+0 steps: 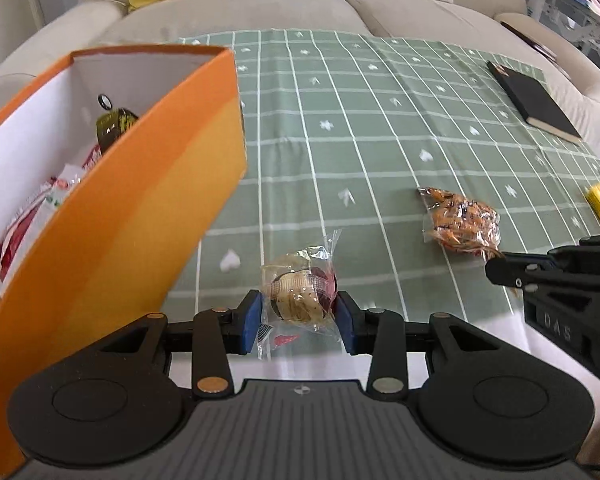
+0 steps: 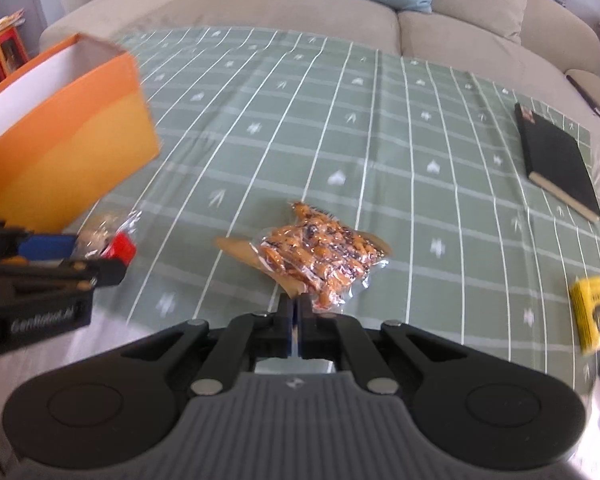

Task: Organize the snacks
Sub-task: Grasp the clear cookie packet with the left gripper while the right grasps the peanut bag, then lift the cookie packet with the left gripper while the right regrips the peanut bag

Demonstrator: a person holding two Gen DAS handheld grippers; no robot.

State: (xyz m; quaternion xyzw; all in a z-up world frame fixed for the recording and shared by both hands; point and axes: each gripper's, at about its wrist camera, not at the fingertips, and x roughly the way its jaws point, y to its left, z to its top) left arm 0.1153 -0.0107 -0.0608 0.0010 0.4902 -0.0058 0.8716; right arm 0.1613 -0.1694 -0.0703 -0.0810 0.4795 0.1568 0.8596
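left gripper [image 1: 299, 317] clamped on wrapped cake [image 1: 300, 292] | right gripper [image 2: 299, 314] pinching orange snack bag [image 2: 320, 258] edge; could slip | box [image 1: 140, 208] at left; rim snag possible

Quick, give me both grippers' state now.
Left gripper: shut on the round wrapped snack.
Right gripper: shut on the edge of the orange snack bag.

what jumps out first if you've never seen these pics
The orange box at the left, open-topped with snack packets inside. In front, the left gripper is shut on a clear-wrapped snack, while the right gripper pinches the edge of an orange snack bag on the green checked tablecloth.
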